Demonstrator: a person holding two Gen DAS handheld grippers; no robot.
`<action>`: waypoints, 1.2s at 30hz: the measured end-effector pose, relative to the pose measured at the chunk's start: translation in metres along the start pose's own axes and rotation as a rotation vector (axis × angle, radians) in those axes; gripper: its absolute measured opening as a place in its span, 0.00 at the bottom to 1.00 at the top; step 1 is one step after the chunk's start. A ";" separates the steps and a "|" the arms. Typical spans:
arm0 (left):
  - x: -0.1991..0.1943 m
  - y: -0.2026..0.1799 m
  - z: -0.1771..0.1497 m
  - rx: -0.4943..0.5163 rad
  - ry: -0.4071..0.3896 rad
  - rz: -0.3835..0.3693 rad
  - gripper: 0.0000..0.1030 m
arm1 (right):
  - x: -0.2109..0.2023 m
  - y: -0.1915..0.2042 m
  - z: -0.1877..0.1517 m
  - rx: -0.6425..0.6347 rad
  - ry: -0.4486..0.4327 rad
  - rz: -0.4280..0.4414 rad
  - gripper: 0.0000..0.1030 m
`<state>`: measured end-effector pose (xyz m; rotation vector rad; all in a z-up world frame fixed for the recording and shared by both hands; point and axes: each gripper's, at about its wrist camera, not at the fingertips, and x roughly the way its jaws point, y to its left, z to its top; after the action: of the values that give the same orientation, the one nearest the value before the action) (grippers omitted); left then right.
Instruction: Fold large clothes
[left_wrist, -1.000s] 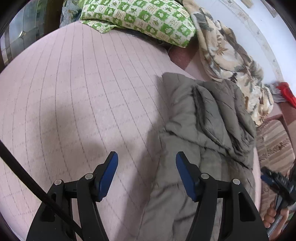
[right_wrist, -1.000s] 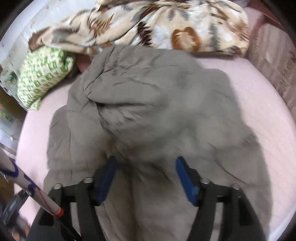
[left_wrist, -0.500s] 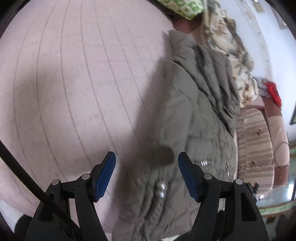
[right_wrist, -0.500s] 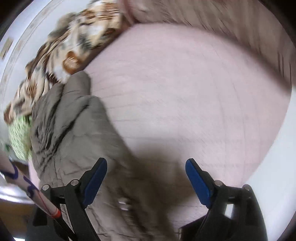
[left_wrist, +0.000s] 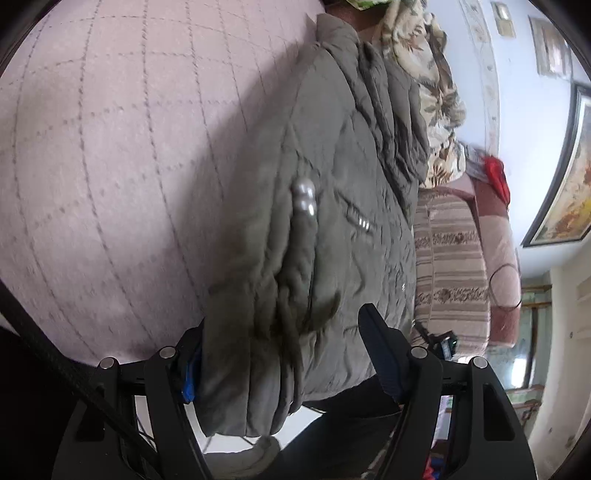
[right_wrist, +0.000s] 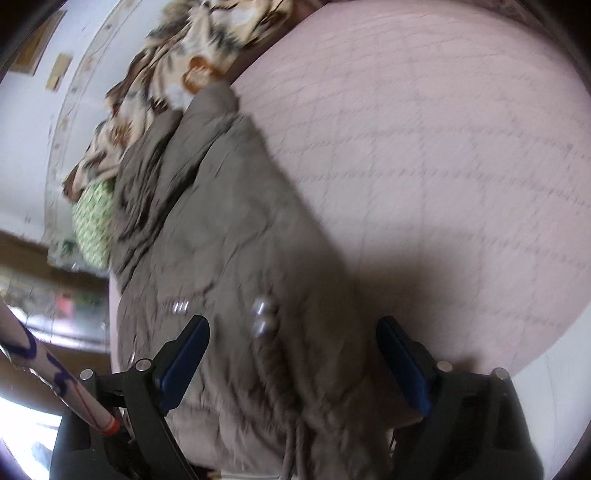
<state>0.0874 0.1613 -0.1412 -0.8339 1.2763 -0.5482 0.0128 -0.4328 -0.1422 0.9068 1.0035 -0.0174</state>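
Both grippers low over grey jacket, jaws spread

1. The jacket is laid on the bed, its hem hung over the edge at 6 o'clock.
2. A blanket is bunched beyond the jacket at 1 o'clock.
3. A pillow is set beside the blanket.

light: soft daylight | shadows: dark on bedspread | blur: motion smear | edges: fisheye-warped
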 end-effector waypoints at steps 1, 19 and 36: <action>0.002 -0.004 -0.001 0.016 -0.002 0.011 0.70 | 0.002 0.001 -0.006 -0.001 0.020 0.030 0.92; 0.032 -0.043 -0.019 0.078 -0.038 0.164 0.52 | 0.021 0.028 -0.067 -0.077 0.042 0.090 0.78; -0.046 -0.097 -0.073 0.281 -0.164 0.288 0.15 | -0.051 0.057 -0.089 -0.189 -0.044 0.125 0.23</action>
<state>0.0143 0.1212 -0.0412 -0.4417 1.1127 -0.4068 -0.0570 -0.3565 -0.0878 0.7910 0.8903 0.1595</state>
